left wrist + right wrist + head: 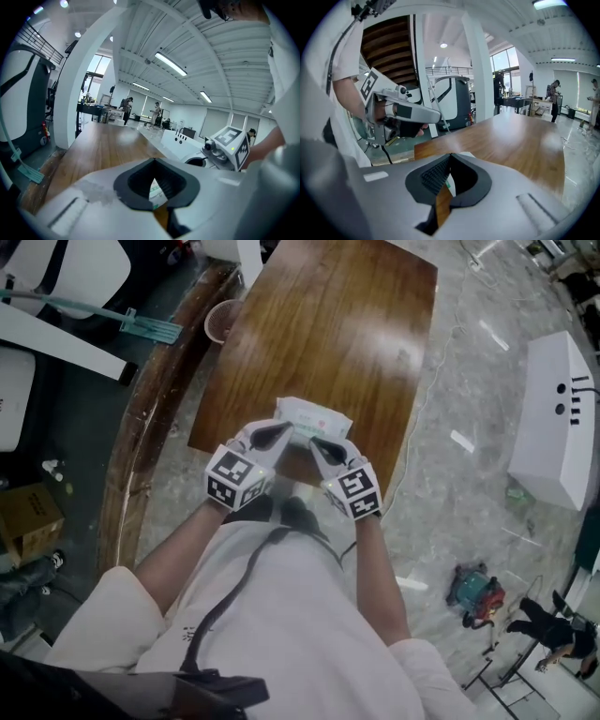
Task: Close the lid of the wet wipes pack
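Head view: wet wipes pack [314, 415] lies flat on the wooden table [328, 334], at the near end, close to the edge by the person. Pack is white with some green print. Can't tell whether the lid is open or down.

Left gripper [286, 430] and right gripper [316, 442] sit side by side just above the pack's near edge, tips angled in toward each other. Contact with the pack can't be made out from above. Marker cubes are near the person's hands, left one [234, 477], right one [354, 489].

Left gripper view: left gripper [153, 160] has its jaw tips together. Only the diamond-shaped hollow between the dark pads [136, 180] stays clear. A sliver of the wet wipes pack [156, 190] shows through that hollow, below the jaws, not pinched. The right gripper [220, 150] shows beside it at right.

Right gripper view: right gripper [451, 155] has its jaws closed too, tips meeting. Ribbed pad [433, 176] is visible, nothing clamped that I can see. A thin strip of the pack [448, 184] and brown table [443, 206] show through the gap. The left gripper [405, 112] is at left, held in a hand.

White box [553, 418] stands on the marble floor [459, 493] to the right of the table, well apart.
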A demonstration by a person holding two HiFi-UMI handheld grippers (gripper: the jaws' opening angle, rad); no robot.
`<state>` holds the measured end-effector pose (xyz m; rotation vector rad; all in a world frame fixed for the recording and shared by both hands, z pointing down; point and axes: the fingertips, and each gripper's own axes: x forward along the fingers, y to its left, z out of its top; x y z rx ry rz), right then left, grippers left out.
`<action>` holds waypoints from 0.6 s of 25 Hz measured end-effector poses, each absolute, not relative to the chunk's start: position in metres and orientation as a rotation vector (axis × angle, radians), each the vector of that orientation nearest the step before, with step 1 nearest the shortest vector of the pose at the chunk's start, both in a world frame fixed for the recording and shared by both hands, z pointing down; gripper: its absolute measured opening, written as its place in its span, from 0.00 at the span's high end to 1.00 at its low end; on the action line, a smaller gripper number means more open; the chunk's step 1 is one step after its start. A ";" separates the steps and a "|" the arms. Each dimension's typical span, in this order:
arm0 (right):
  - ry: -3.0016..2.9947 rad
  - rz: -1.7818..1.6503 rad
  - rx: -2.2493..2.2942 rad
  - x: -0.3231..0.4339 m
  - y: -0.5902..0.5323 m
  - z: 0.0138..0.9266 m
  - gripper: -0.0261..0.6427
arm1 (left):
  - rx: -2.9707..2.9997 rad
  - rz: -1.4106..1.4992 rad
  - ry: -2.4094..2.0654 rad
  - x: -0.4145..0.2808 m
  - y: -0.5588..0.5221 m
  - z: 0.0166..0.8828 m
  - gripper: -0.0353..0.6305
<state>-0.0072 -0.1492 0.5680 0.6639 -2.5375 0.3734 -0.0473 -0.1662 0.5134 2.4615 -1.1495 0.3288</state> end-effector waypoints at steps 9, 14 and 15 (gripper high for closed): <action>-2.743 0.402 1.073 0.030 -0.156 0.469 0.95 | 2.588 0.255 -1.152 -0.038 -0.172 0.452 0.94; -2.796 0.362 1.206 0.056 -0.154 0.432 0.95 | 2.630 0.211 -1.185 -0.036 -0.172 0.421 0.94; -2.799 0.353 1.224 0.060 -0.153 0.427 0.95 | 2.636 0.203 -1.191 -0.036 -0.172 0.416 0.94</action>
